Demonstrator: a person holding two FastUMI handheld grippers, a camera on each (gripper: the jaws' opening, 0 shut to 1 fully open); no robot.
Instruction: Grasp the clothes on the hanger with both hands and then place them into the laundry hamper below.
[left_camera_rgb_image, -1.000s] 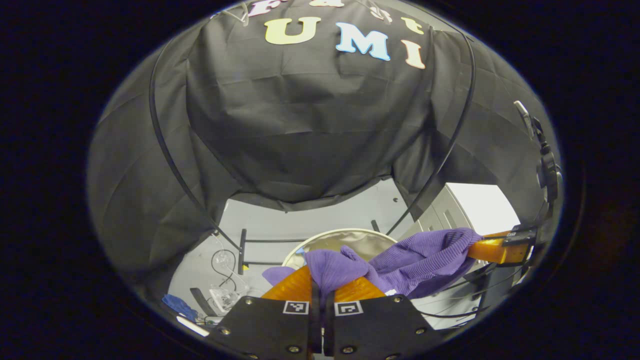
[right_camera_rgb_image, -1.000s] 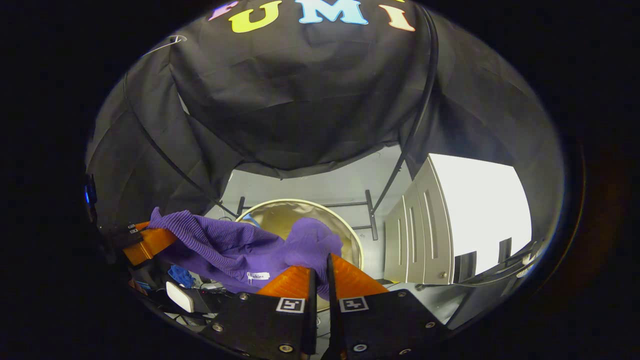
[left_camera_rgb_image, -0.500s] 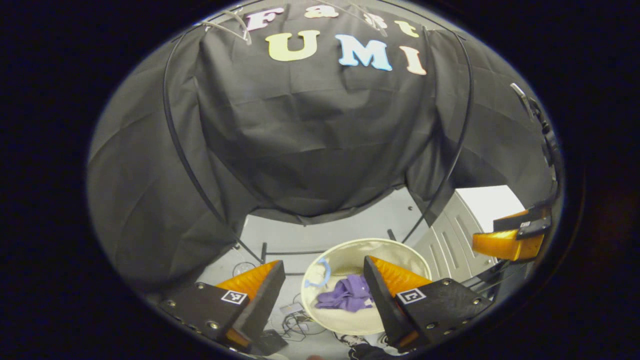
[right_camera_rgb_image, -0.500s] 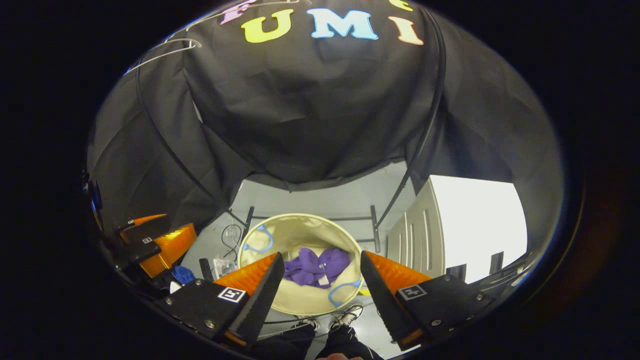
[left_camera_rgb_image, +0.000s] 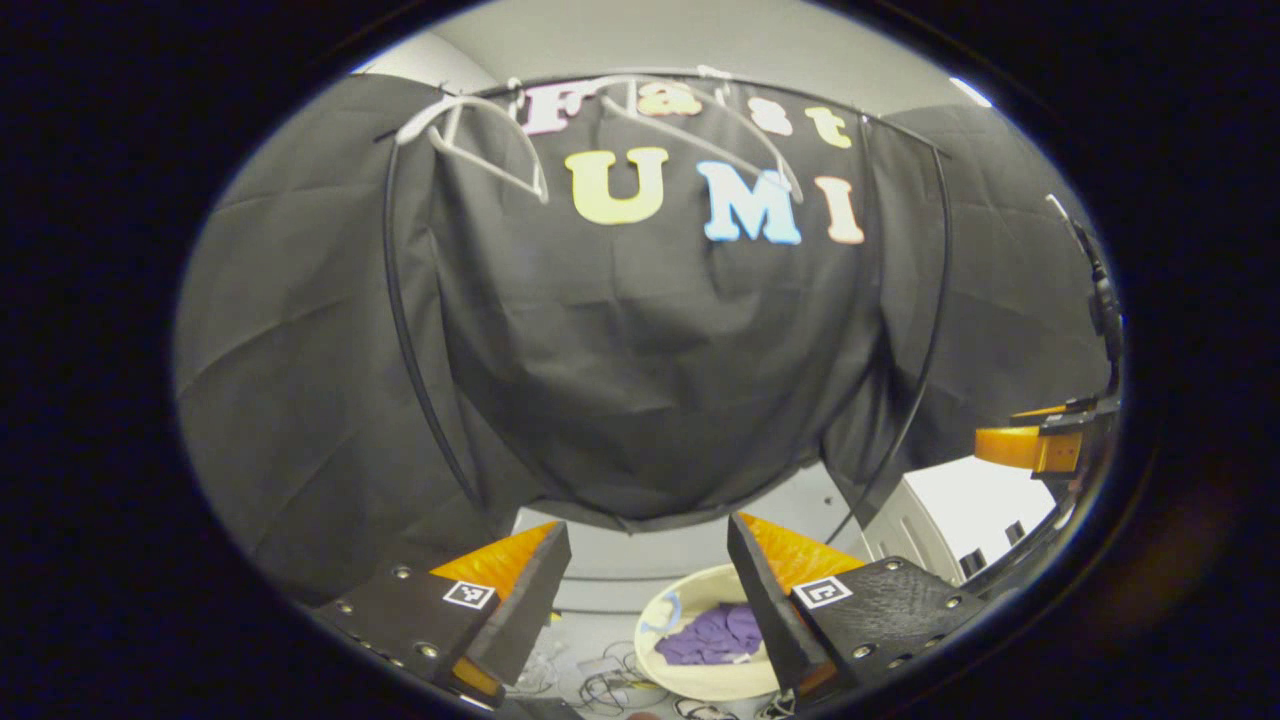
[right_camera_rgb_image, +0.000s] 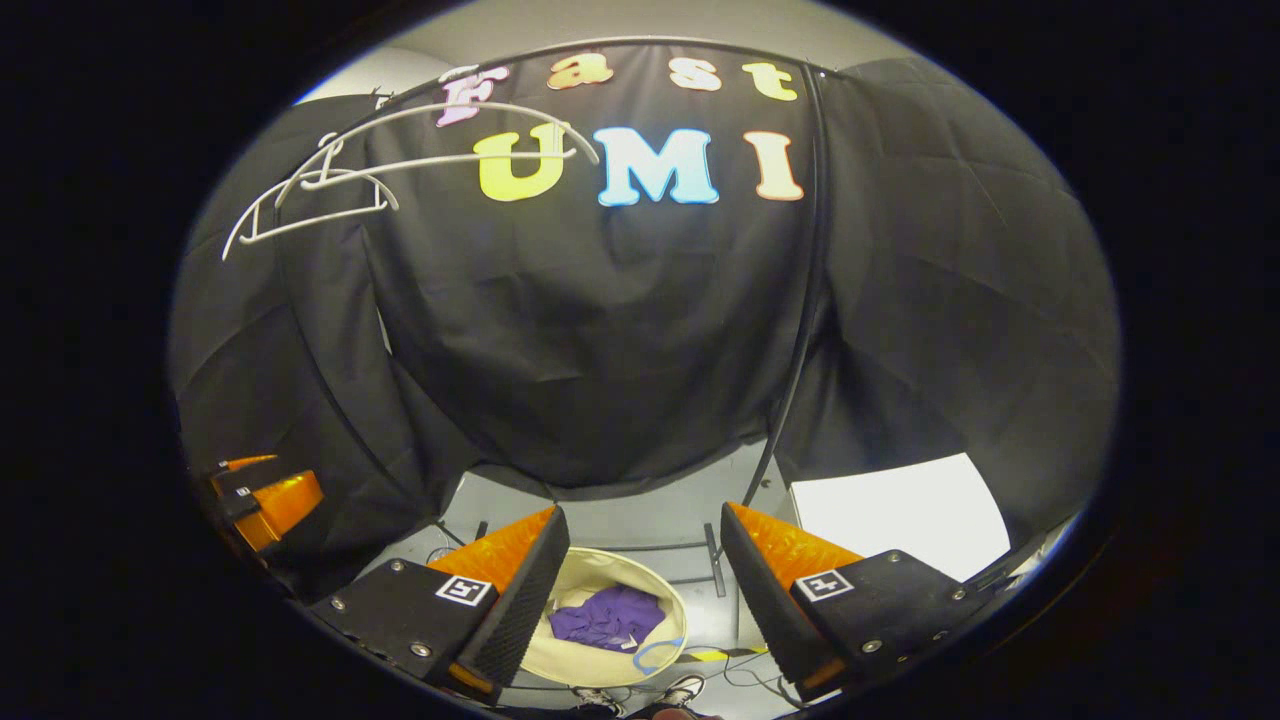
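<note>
Right gripper view: clothes (right_camera_rgb_image: 606, 617) below tool (right_camera_rgb_image: 640, 575)

I've got my left gripper (left_camera_rgb_image: 640, 590) spread wide up front, and between and below its fingers sits the laundry hamper (left_camera_rgb_image: 690, 682) on the floor, the clothes (left_camera_rgb_image: 712, 634) lying inside it. My right gripper (right_camera_rgb_image: 640, 590) frames the same hamper from the other side, garment in it. High up, bare hangers (left_camera_rgb_image: 500, 140) dangle on the rail before the booth wall. The other gripper sits far right in the left gripper view.
</note>
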